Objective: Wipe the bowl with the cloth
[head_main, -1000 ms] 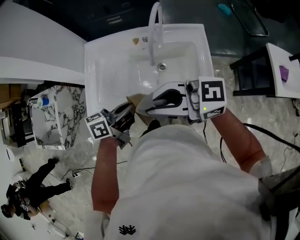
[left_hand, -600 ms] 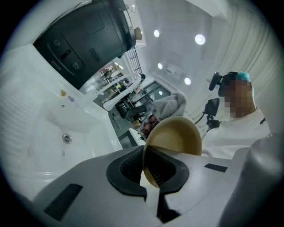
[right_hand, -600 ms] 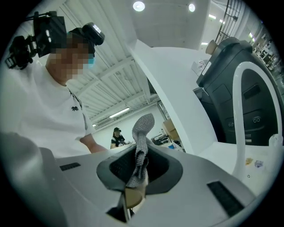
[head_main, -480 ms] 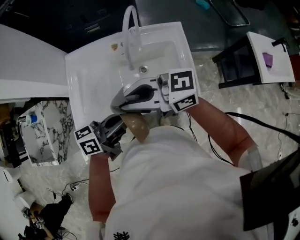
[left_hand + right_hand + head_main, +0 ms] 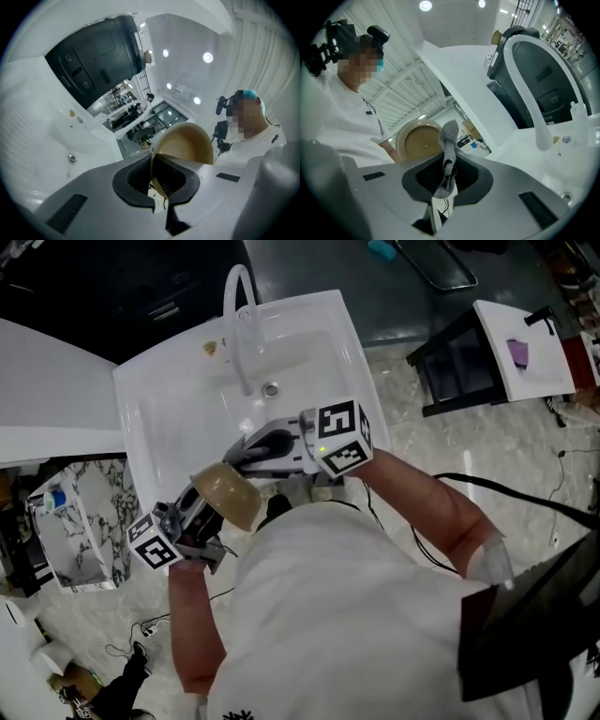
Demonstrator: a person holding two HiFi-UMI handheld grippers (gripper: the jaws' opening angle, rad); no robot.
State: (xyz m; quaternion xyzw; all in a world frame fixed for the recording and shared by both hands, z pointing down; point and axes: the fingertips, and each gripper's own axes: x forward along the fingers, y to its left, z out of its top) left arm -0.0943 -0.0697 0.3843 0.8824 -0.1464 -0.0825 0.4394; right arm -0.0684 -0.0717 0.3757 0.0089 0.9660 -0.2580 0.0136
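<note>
Bowl (image 5: pixel 228 495) up, cloth (image 5: pixel 447 154) down to meet it.
My left gripper (image 5: pixel 200 510) clamps the bowl's rim near my chest; my right gripper (image 5: pixel 246 451), pinching the cloth, has dropped beside it, so wiping can start.

The bowl (image 5: pixel 228 495) hangs before the sink (image 5: pixel 164 418), between the left gripper (image 5: pixel 192 510) and right gripper (image 5: pixel 236 459).

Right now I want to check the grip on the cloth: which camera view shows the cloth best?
The right gripper view: the cloth stands pinched in the shut jaws of the right gripper, with the bowl behind it. In the head view I cannot make it out past that gripper. The left gripper view shows the bowl, no cloth.
</note>
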